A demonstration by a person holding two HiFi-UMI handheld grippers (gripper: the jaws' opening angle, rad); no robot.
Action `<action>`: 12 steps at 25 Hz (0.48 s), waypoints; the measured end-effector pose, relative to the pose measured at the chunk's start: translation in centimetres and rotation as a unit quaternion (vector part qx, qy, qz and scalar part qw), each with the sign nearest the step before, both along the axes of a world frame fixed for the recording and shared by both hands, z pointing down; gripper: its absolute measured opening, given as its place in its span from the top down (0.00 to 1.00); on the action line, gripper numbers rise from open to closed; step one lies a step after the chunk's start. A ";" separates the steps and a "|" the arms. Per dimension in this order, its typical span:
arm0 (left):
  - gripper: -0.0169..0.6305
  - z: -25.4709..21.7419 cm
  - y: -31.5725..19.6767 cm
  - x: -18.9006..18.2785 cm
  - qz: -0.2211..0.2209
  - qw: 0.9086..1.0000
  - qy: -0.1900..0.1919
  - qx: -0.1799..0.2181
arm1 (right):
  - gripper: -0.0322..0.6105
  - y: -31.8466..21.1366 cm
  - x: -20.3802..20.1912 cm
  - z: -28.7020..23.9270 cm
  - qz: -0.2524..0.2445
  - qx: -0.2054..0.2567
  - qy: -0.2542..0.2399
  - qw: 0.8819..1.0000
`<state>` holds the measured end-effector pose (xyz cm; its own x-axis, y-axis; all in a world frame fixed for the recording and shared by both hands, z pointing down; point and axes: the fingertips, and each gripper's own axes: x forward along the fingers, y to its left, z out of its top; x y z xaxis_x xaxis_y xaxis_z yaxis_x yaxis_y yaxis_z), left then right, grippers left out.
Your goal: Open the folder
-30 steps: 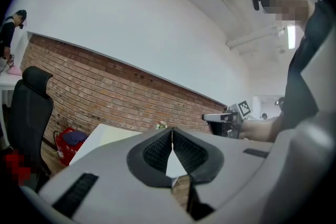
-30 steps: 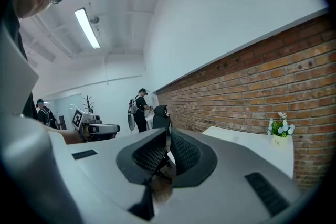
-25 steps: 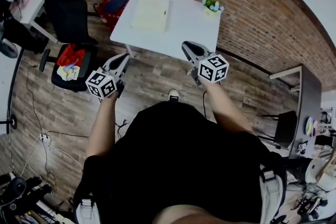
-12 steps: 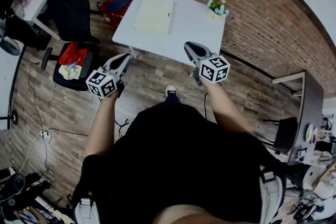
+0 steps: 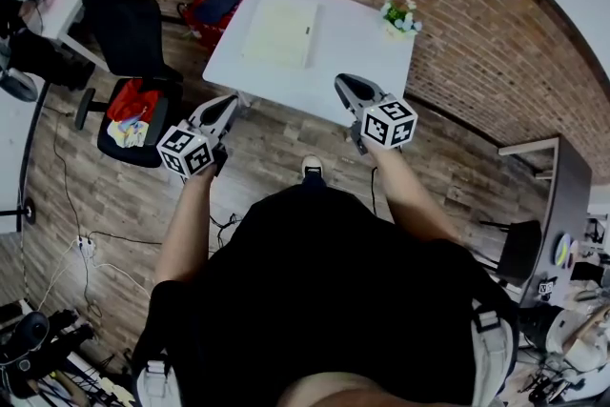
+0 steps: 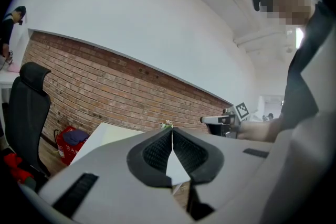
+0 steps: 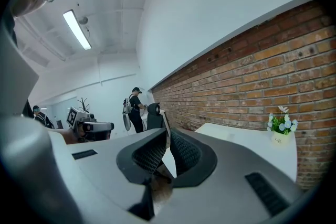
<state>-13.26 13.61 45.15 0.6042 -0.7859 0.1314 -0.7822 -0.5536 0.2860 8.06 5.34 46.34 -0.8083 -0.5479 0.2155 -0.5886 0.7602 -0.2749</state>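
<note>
A pale yellow folder (image 5: 279, 30) lies closed on the left half of the white table (image 5: 357, 48) ahead of me. Both grippers hang in the air short of the table's near edge, apart from the folder. My left gripper (image 5: 229, 101) is shut with nothing between its pads (image 6: 171, 129). My right gripper (image 5: 342, 83) is also shut and empty, its pads meeting at the tip (image 7: 168, 131). Each gripper shows in the other's view: the right gripper (image 6: 220, 120) and the left gripper (image 7: 90, 126). The folder itself is hidden behind the jaws in both gripper views.
A small pot of flowers (image 5: 400, 16) stands at the table's far right corner, by the brick wall (image 5: 477, 33). Left of the table are a black office chair (image 5: 129, 24), a red bag (image 5: 214, 7) and a seat with red cloth (image 5: 132, 105). A person (image 7: 135, 107) stands far off.
Both grippers have moved forward toward the table's near edge, still shut. The table and folder now sit slightly further right in the head view.
</note>
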 end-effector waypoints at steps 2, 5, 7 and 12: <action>0.95 0.1 -0.6 0.1 -0.001 1.000 0.000 -0.002 | 0.88 -0.7 -0.1 0.2 -0.002 -0.002 0.001 1.000; 0.95 0.3 -1.5 0.4 -0.002 1.000 0.000 -0.004 | 0.88 -1.7 0.2 0.4 -0.003 -0.004 0.002 1.000; 0.95 0.5 -2.1 0.6 -0.002 1.000 0.000 -0.007 | 0.88 -2.3 0.3 0.6 -0.004 -0.005 0.003 1.000; 0.95 0.9 -3.8 1.2 -0.001 1.000 -0.004 -0.015 | 0.88 -3.9 0.7 1.5 -0.005 -0.015 0.002 1.000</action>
<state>-12.10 9.77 46.05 0.6011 -0.7831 0.1596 -0.7858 -0.5426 0.2969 8.78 1.41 47.82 -0.8130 -0.5328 0.2349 -0.5819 0.7578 -0.2953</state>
